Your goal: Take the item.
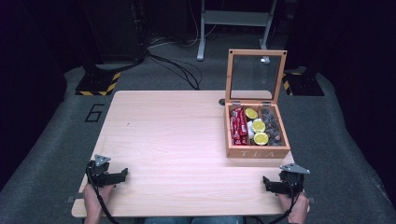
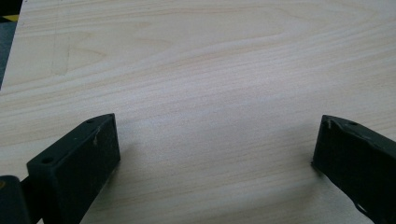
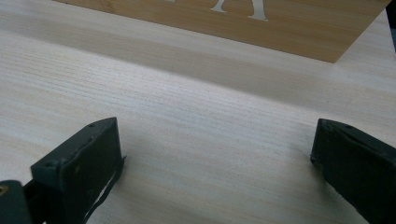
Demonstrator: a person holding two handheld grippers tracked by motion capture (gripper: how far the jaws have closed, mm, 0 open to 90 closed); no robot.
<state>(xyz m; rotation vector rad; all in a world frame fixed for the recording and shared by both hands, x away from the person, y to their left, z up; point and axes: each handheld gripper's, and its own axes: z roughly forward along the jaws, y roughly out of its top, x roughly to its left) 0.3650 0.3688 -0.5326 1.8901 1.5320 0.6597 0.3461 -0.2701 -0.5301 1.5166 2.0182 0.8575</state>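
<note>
1. A wooden tea box (image 1: 257, 151) sits on the right half of the table (image 1: 173, 140), toward its far edge, with the "TEA" lettering on the front wall facing the person.
2. Its glass-paned lid (image 1: 256, 74) stands upright, hinged at the back, so the box opens toward the person.
3. The box's three compartments run front to back, side by side: red packets (image 1: 238, 125) in the left one, lemon halves (image 1: 258, 126) in the middle with something white beside them, dark pieces (image 1: 272, 127) in the right one.
4. The packets lie with their long axis running from the front wall to the hinge side.
5. The left gripper (image 1: 125, 173) rests at the near left corner of the table, held by a hand (image 1: 95, 196); its jaws are spread wide with nothing between them, only bare wood showing in the left gripper view.
6. The right gripper (image 1: 265, 182) rests at the near right corner, just in front of the box and apart from it, held by the other hand (image 1: 296, 207); its jaws are also spread wide and empty, pointing toward the box front.
7. Both grippers point inward across the table.
</note>
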